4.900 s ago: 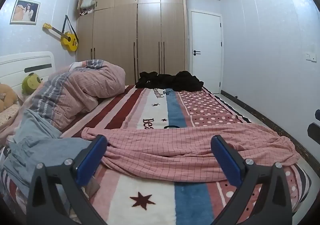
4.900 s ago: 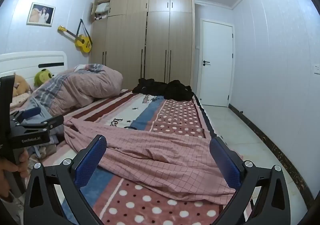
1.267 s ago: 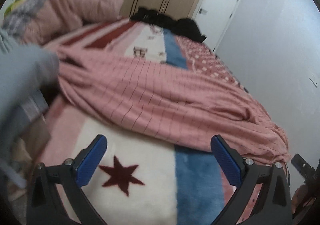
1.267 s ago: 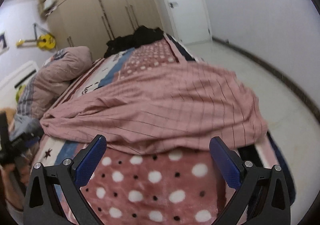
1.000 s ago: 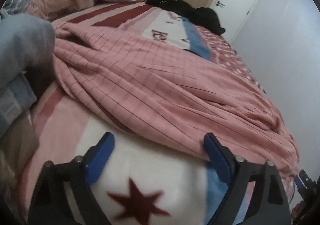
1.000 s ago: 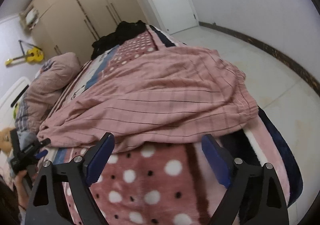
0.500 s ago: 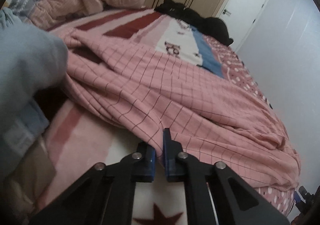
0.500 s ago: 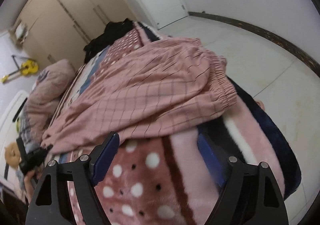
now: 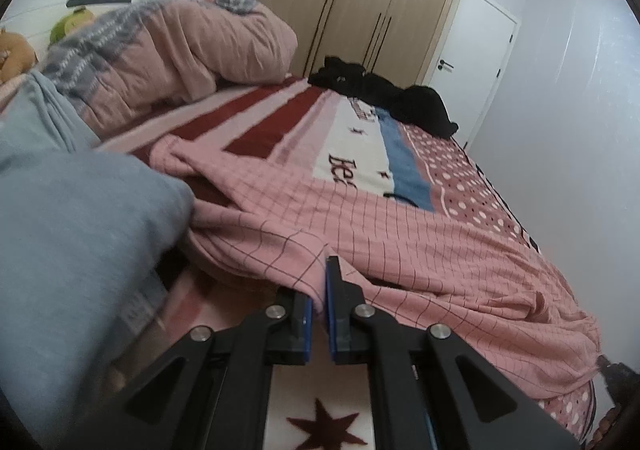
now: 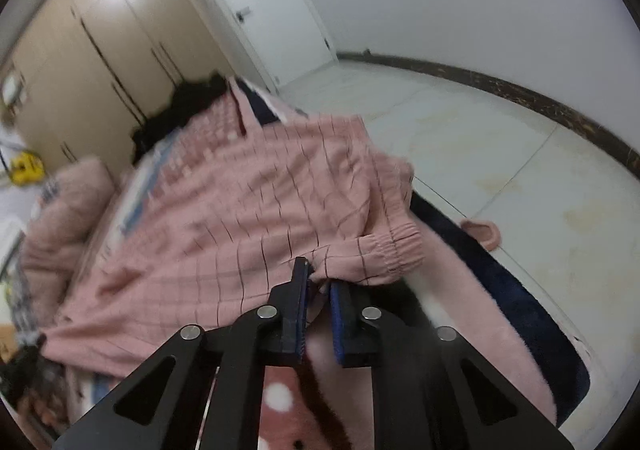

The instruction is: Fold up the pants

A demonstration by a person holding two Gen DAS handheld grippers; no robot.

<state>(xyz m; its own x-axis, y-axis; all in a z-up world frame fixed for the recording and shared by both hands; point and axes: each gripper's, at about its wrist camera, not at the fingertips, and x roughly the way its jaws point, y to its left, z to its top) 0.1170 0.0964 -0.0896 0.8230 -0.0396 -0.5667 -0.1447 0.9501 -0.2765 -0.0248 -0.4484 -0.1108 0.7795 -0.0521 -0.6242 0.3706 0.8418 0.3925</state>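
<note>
Both grippers' jaws, wide earlier, now pinch the pink pants [image 9: 420, 234]: left gripper [image 9: 319, 290], right gripper [image 10: 318, 282].

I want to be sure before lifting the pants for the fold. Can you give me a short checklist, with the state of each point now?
1. Left gripper closed on the pink checked pants: ok, near edge of the cloth sits between the pads.
2. Right gripper closed on the pants: ok, cloth pinched close to the elastic waistband.
3. Only one layer caught in each grip: cannot tell.
4. Bed blanket not caught with the cloth: cannot tell.
5. Grey clothing apart from the pants: not ok, it presses against their left end.
6. Black clothes clear of the pants: ok, they lie at the far end.
</note>
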